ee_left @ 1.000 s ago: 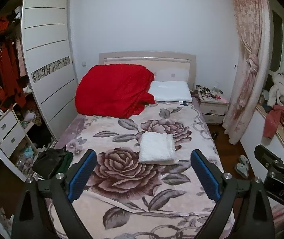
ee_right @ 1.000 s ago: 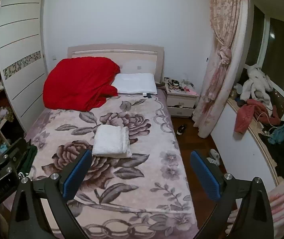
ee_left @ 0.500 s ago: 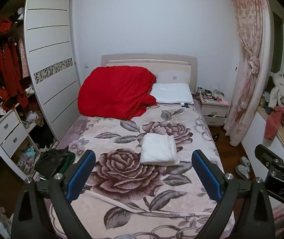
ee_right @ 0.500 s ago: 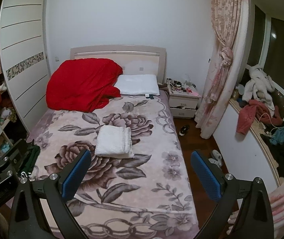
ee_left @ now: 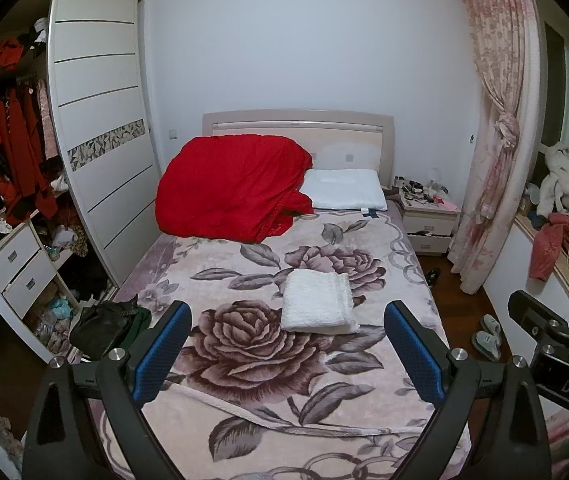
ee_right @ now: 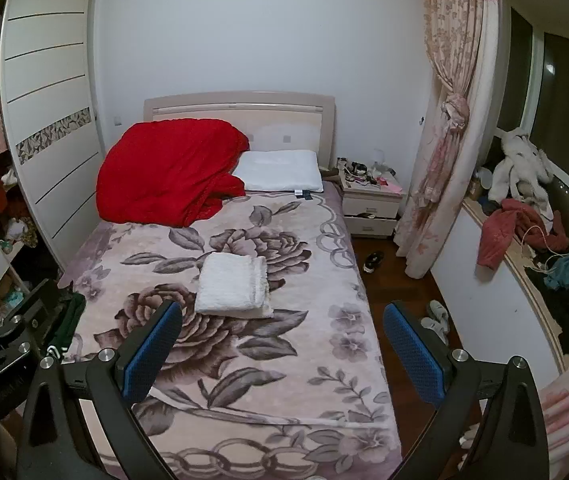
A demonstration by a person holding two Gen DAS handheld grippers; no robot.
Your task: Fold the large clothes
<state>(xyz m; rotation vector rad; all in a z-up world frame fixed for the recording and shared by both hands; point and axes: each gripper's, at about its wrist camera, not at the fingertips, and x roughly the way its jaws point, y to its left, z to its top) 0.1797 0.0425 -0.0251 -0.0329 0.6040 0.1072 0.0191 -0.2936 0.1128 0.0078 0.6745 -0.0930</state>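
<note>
White folded garment mid-bed, both claws spread empty

Left wrist view: the left gripper (ee_left: 286, 348) hangs with fingers apart above the bed's (ee_left: 416, 280) foot edge, which its arms hide. The white folded garment (ee_left: 316, 306) lies mid-blanket, clear of every edge.

Right wrist view: the right gripper (ee_right: 282, 346) is likewise spread, empty; the garment (ee_right: 234, 290) sits left of centre; bare floor (ee_right: 388, 292) runs along the bed's right edge.

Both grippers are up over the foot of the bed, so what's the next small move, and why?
Probably fetch the next garment. Both the left gripper and right gripper are open and empty, the white garment already lies folded on the bed, and unfolded clothes lie piled on the sill to the right.
</note>
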